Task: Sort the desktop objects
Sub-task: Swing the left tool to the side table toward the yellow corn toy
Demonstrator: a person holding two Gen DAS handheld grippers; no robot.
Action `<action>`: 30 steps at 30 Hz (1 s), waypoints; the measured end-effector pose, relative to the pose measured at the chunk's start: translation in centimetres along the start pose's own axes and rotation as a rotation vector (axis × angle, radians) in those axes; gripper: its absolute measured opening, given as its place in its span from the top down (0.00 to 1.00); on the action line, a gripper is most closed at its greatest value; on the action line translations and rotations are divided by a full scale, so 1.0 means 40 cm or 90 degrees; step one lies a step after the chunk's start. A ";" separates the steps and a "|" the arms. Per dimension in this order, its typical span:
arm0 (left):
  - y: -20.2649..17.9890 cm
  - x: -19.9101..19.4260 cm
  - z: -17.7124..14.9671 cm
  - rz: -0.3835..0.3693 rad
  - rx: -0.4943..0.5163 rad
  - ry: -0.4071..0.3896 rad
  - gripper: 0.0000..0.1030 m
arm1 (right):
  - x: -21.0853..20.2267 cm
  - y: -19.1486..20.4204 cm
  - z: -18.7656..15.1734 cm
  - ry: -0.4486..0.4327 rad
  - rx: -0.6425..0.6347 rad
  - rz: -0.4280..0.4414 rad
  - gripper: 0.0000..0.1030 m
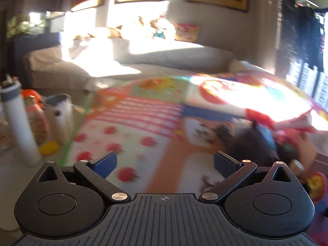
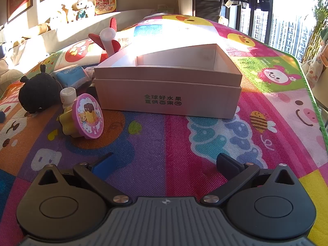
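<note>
Both grippers, left [image 1: 165, 164] and right [image 2: 165, 164], stood open and empty, sorting seemingly unstarted; next, grasp the near-left cup [image 2: 86, 119] for the empty box [image 2: 168, 86].

Both views are taken low over the colourful play mat [image 2: 184, 135], along each gripper's fingers. The left wrist view is blurred and faces across the mat toward a sofa [image 1: 127, 61] and framed pictures; white bottles [image 1: 18, 123] are seen close at its left edge. The right wrist view is sharp and faces an open cardboard box [image 2: 168, 90] near the mat's middle, windows at right. The black plush toy [image 2: 39, 94] [image 1: 250, 143] is shared by both views.
</note>
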State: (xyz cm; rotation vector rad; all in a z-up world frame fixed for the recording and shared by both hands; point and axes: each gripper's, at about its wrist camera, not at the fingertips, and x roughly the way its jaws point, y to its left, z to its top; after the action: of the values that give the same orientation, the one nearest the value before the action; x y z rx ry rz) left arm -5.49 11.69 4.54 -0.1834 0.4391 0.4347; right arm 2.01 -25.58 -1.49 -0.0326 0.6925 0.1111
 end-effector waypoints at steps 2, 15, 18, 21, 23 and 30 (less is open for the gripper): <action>0.114 0.021 0.022 0.089 -0.038 -0.026 0.24 | 0.000 0.000 0.000 0.000 0.000 0.000 0.00; 0.458 0.339 -0.047 0.168 0.080 0.093 0.65 | 0.001 0.002 -0.001 0.000 0.001 -0.008 0.00; 0.495 0.404 -0.058 0.190 0.079 0.114 0.67 | 0.001 0.002 -0.001 0.000 0.001 -0.008 0.00; 0.527 0.433 -0.062 0.213 0.078 0.102 0.65 | 0.001 0.002 -0.001 0.000 0.001 -0.008 0.00; 0.539 0.449 -0.061 0.222 0.087 0.097 0.63 | 0.001 0.002 -0.002 0.000 0.001 -0.009 0.00; 0.525 0.531 -0.075 0.199 0.160 0.135 0.53 | 0.002 0.002 -0.001 0.000 0.001 -0.010 0.00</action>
State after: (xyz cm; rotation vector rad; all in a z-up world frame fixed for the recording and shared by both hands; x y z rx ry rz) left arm 1.40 37.42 -9.30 0.0858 0.7311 0.6647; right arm 2.03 -25.49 -1.58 -0.0364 0.6919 0.0953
